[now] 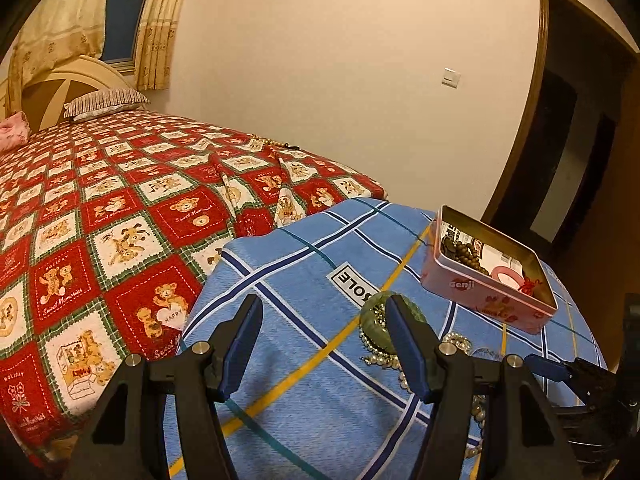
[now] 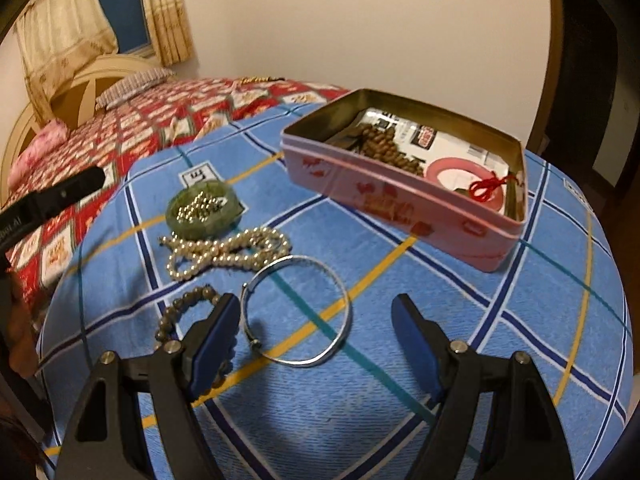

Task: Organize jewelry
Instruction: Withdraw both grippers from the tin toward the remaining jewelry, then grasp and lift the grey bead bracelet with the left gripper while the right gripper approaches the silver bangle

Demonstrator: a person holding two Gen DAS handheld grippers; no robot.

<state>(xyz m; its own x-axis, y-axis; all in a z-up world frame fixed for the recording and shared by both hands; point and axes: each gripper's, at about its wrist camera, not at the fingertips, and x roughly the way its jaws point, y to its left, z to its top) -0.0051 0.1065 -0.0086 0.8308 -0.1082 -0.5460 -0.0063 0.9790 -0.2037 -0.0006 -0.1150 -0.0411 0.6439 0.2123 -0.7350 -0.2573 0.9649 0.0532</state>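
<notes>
Right gripper (image 2: 316, 340) hangs released, nothing between its jaws, over the blue cloth (image 2: 500, 340). The bangle (image 2: 347, 300) lies flat beneath it, beside a bead bracelet (image 2: 176, 308). Farther off, pearls (image 2: 224, 252) sprawl crosswise touching a green bangle (image 2: 192, 228). The tin (image 2: 400, 200) runs diagonally, near-right to far-left. Left gripper (image 1: 324, 344) is released too.

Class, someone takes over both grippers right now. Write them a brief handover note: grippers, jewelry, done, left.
Left gripper: jaws open, empty.
Right gripper: jaws open, empty, above the silver bangle.
Pink tin already holds brown beads and a pink ring.
Still on the blue cloth: bangle, pearl necklace, green jade piece, dark bead bracelet.
</notes>
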